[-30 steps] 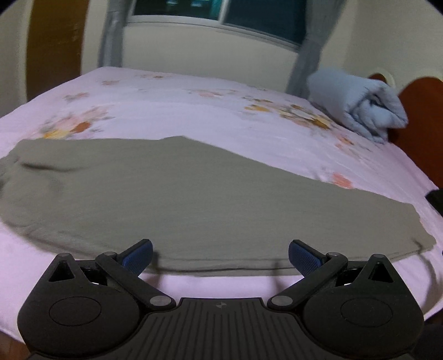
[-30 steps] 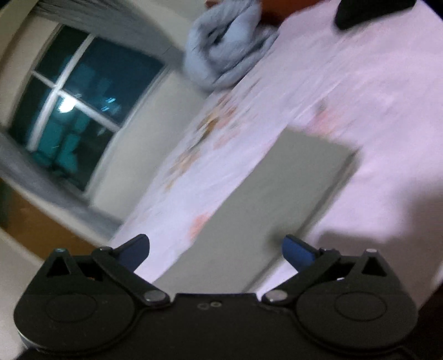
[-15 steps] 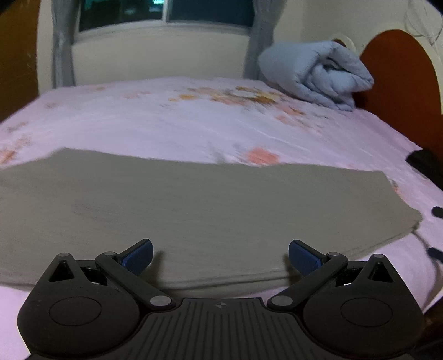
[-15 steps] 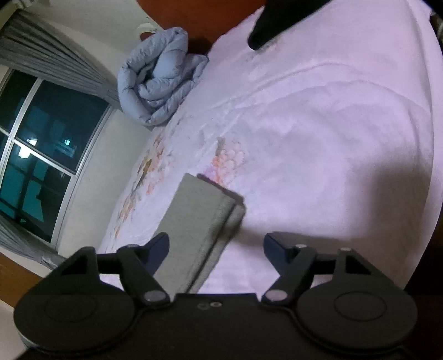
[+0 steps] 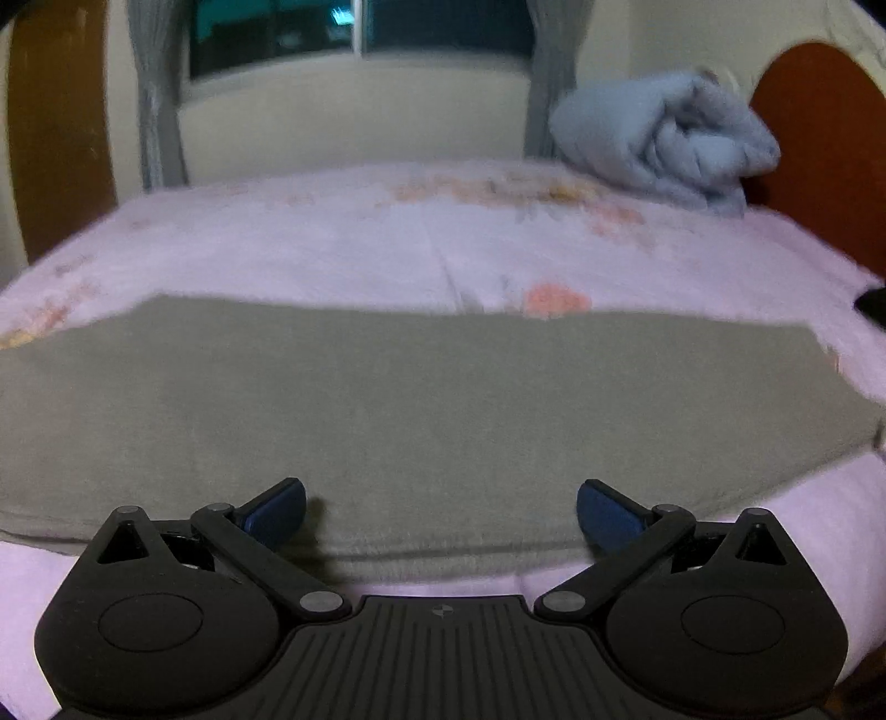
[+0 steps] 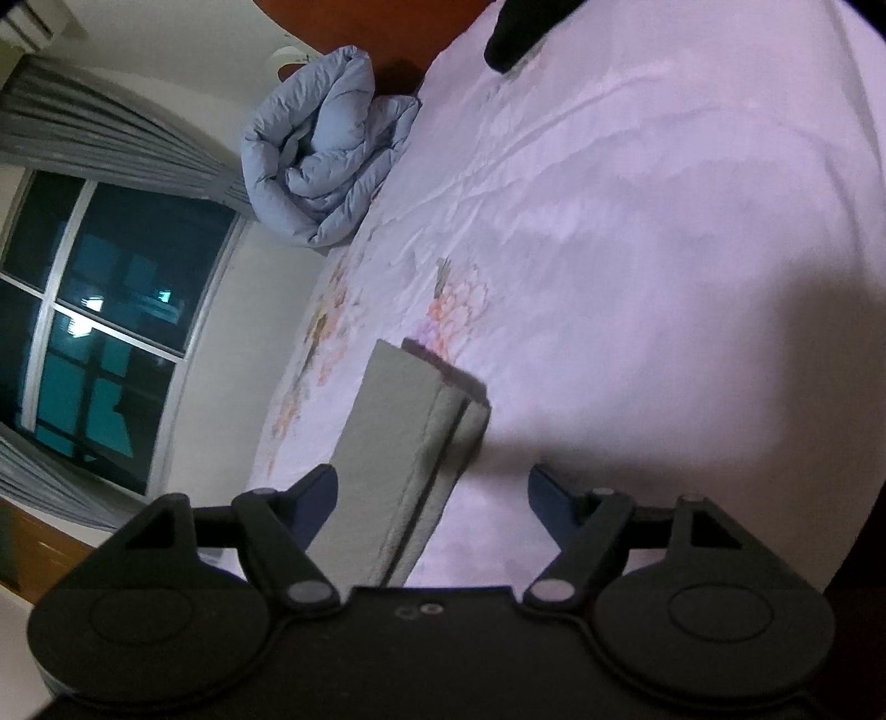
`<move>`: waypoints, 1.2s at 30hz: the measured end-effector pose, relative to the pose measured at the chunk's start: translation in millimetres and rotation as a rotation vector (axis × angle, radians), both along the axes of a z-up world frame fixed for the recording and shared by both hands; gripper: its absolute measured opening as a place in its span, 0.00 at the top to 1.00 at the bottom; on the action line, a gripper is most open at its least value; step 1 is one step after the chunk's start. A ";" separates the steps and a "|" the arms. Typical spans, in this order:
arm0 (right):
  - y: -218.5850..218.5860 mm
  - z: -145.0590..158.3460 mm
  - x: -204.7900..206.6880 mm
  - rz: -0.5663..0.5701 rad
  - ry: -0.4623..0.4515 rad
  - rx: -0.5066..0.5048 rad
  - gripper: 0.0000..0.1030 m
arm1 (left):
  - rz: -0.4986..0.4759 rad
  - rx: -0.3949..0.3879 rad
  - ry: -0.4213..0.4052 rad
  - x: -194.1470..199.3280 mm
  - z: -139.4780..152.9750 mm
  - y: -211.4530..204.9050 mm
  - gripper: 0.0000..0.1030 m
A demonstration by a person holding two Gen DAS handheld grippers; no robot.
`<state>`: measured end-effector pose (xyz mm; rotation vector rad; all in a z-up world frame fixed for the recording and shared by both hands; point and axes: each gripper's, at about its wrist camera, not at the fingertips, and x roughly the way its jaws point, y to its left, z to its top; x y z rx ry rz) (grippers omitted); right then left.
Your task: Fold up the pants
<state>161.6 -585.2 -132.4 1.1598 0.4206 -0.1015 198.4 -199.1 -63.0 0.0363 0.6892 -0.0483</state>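
Grey-green pants [image 5: 421, 421] lie flat in a long doubled strip across a pink floral bed sheet [image 5: 387, 243]. My left gripper [image 5: 441, 512] is open and empty, just above the strip's near long edge. In the right wrist view the cuff end of the pants [image 6: 410, 437] shows its stacked layers. My right gripper [image 6: 432, 493] is open, tilted, with the cuff edge lying between its fingertips, apart from both.
A rolled grey-blue duvet [image 5: 670, 149] lies at the far right by the brown headboard [image 5: 825, 138]; it also shows in the right wrist view [image 6: 326, 149]. A dark object [image 6: 520, 27] lies near the head of the bed. A window [image 5: 354, 33] is behind.
My left gripper has swung right along the pants and come lower toward the near edge. My right gripper has moved in toward the cuff end, which now lies between its fingers.
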 end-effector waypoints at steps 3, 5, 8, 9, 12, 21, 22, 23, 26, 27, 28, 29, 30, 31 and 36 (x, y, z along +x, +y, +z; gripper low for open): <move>-1.8 -5.5 2.9 -0.014 -0.017 0.041 0.32 | -0.048 0.054 0.042 5.2 -9.4 -5.1 0.00; -4.1 -7.7 4.6 -0.029 -0.013 0.079 0.35 | -0.042 0.034 0.048 2.4 -6.8 -3.2 0.00; -3.3 -6.0 8.1 -0.012 -0.028 0.091 0.52 | -0.049 0.042 0.040 0.2 -8.2 -3.1 0.00; -2.3 -4.9 9.6 -0.014 -0.034 0.090 0.56 | -0.050 0.044 0.038 -1.5 -8.4 -2.5 0.00; -1.2 -7.5 18.4 -0.022 0.002 0.113 0.58 | -0.052 0.036 0.038 -0.4 -8.8 -1.3 0.00; 0.4 1.6 37.9 -0.094 0.127 0.149 0.75 | -0.064 0.032 0.036 11.1 -13.3 -5.3 0.00; 0.9 3.8 39.9 -0.107 0.145 0.144 0.75 | -0.065 0.030 0.037 11.6 -13.4 -5.2 0.00; 1.3 3.6 41.2 -0.119 0.158 0.151 0.74 | -0.065 0.027 0.038 11.8 -13.2 -5.0 0.00; 2.0 -1.7 44.5 -0.160 0.179 0.219 0.73 | -0.065 0.027 0.038 12.1 -13.2 -5.0 0.00; 2.2 -2.6 44.6 -0.166 0.178 0.227 0.73 | -0.065 0.026 0.038 12.1 -13.2 -5.1 0.00; 3.1 -2.7 44.7 -0.166 0.179 0.216 0.76 | -0.065 0.025 0.037 12.1 -13.5 -5.0 0.00; 4.0 -2.5 45.6 -0.157 0.189 0.188 0.88 | -0.065 0.025 0.036 12.0 -13.7 -4.9 0.00; 4.0 -3.8 45.6 -0.149 0.196 0.168 0.90 | -0.067 0.025 0.036 12.1 -14.0 -5.0 0.00; 3.1 -7.5 44.6 -0.137 0.186 0.159 0.91 | -0.069 0.025 0.037 12.2 -14.1 -4.8 0.00; 0.2 -2.3 34.5 -0.116 0.167 0.124 0.82 | -0.095 -0.002 0.042 11.4 -5.6 6.2 0.00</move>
